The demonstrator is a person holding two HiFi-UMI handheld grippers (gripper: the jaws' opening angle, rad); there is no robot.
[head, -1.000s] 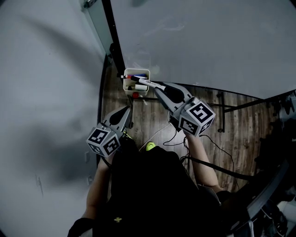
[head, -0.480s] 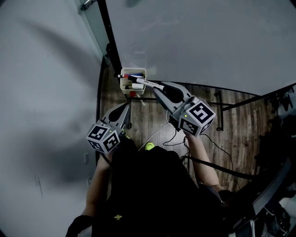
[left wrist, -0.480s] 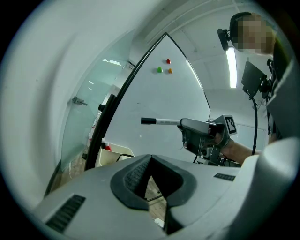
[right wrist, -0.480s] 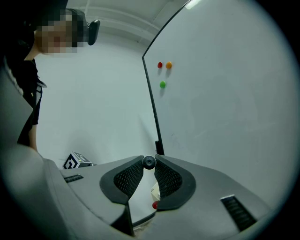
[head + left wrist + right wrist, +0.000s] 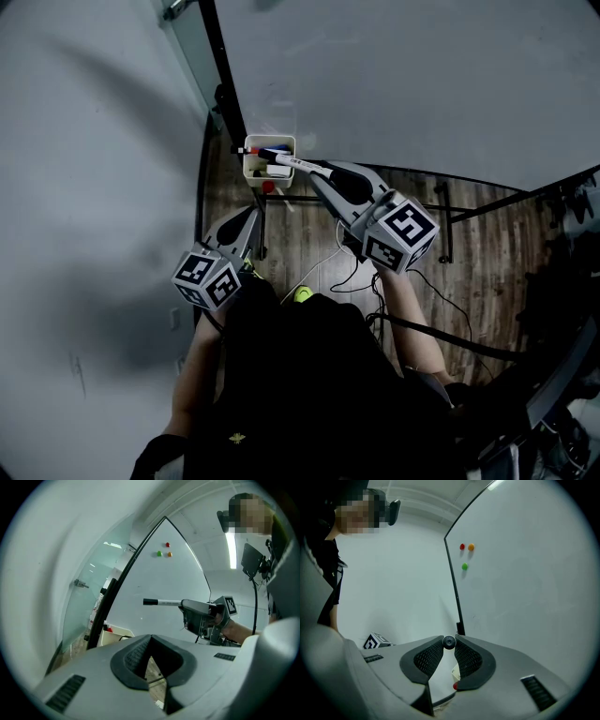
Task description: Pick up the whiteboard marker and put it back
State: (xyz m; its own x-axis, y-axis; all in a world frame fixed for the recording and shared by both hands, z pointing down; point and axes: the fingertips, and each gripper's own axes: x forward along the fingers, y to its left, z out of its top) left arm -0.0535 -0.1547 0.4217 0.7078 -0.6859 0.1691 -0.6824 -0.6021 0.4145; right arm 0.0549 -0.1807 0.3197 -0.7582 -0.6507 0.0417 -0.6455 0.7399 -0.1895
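Note:
My right gripper [image 5: 314, 172] is shut on the whiteboard marker [image 5: 281, 159], which sticks out level to the left, its dark cap over the white holder box [image 5: 253, 170] at the whiteboard's lower left corner. In the right gripper view the marker's butt end [image 5: 449, 642] sits pinched between the pads at my right gripper [image 5: 449, 643]. The left gripper view shows the marker [image 5: 161, 603] from the side, held by the right gripper [image 5: 197, 616]. My left gripper [image 5: 251, 217] hangs lower left, its jaws [image 5: 150, 638] closed with nothing between them.
The whiteboard [image 5: 422, 84] fills the upper right, with a black frame edge [image 5: 225, 84] and red, orange and green magnets [image 5: 464, 566]. Other markers lie in the box. Cables [image 5: 328, 272] trail on the wooden floor. A grey wall [image 5: 94, 187] stands at the left.
The right gripper and marker have shifted only slightly over the box. The left gripper has kept its place.

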